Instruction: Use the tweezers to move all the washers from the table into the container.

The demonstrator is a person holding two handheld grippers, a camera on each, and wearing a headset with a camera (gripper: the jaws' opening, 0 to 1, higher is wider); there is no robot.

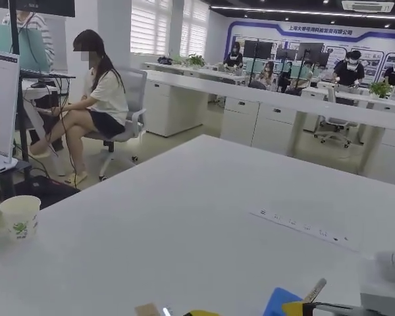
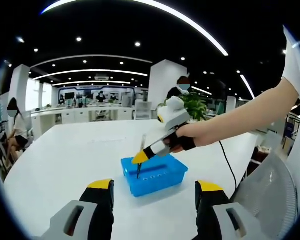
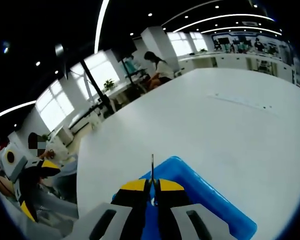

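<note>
right tool (image 3: 151,187) grips tweezers (image 3: 152,167) over container (image 3: 215,205) | left tool (image 2: 155,186) agape, well apart

Container (image 1: 280,304) partly beyond bottom edge

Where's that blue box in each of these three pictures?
Head view: blue container, a corner at the bottom edge, right of centre.
Left gripper view: blue container at centre, beyond the open jaws.
Right gripper view: blue container at bottom, under the jaws.
Shared landmark: the tweezers over it.
</note>
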